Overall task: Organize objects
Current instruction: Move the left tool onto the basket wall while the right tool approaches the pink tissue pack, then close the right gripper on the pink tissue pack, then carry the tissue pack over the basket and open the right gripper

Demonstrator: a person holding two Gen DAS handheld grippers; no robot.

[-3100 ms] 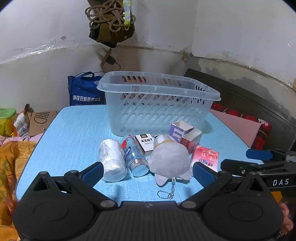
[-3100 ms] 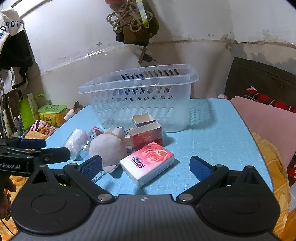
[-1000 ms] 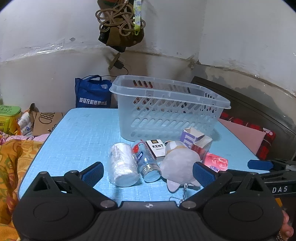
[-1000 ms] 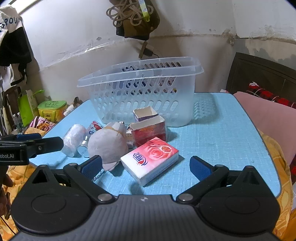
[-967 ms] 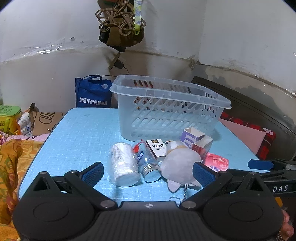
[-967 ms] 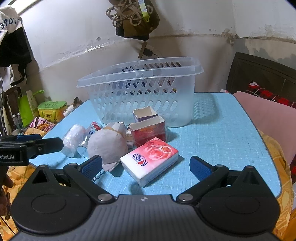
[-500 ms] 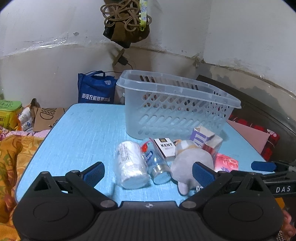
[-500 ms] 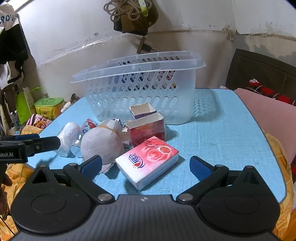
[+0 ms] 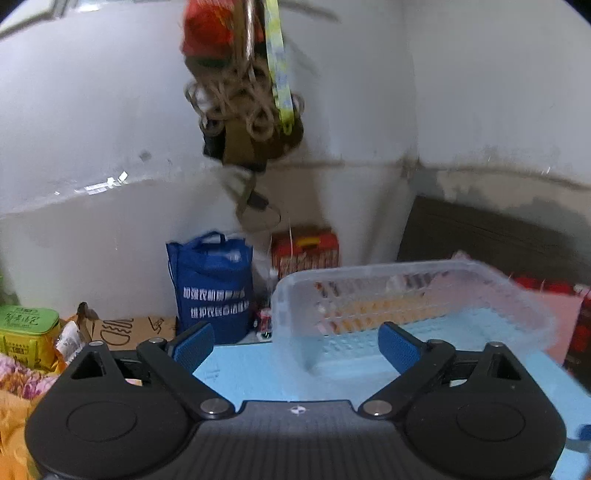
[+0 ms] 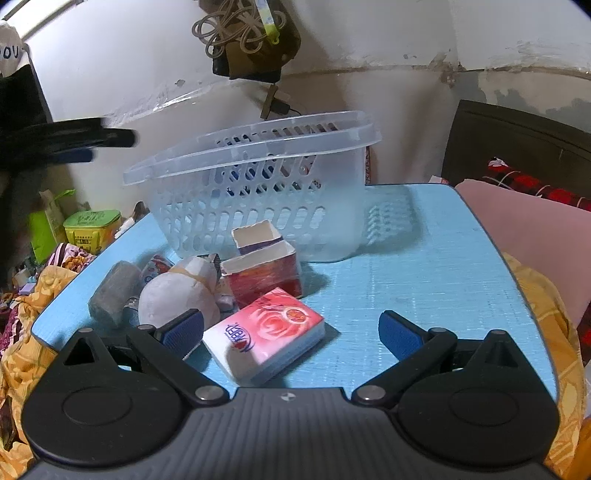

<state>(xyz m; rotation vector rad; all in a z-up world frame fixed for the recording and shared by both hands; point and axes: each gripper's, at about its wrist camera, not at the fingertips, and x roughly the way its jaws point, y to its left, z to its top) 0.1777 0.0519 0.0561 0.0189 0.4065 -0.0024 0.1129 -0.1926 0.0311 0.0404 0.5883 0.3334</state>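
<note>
A clear plastic basket stands at the back of the blue table; it also shows blurred in the left wrist view. In front of it lie a red tissue pack, a red open box, a purple open box, a grey plush toy, a white roll and a small bottle. My right gripper is open, low over the table, with the tissue pack between its fingers. My left gripper is open and empty, raised high; it shows blurred at upper left in the right wrist view.
A blue bag, a red case and a cardboard box stand behind the table. A green tin and patterned cloth lie left. A pink cushion and dark headboard are right. A rope bundle hangs on the wall.
My left gripper has risen fast and tilted up, so the small objects left its view. My right gripper has moved forward and lower around the tissue pack.
</note>
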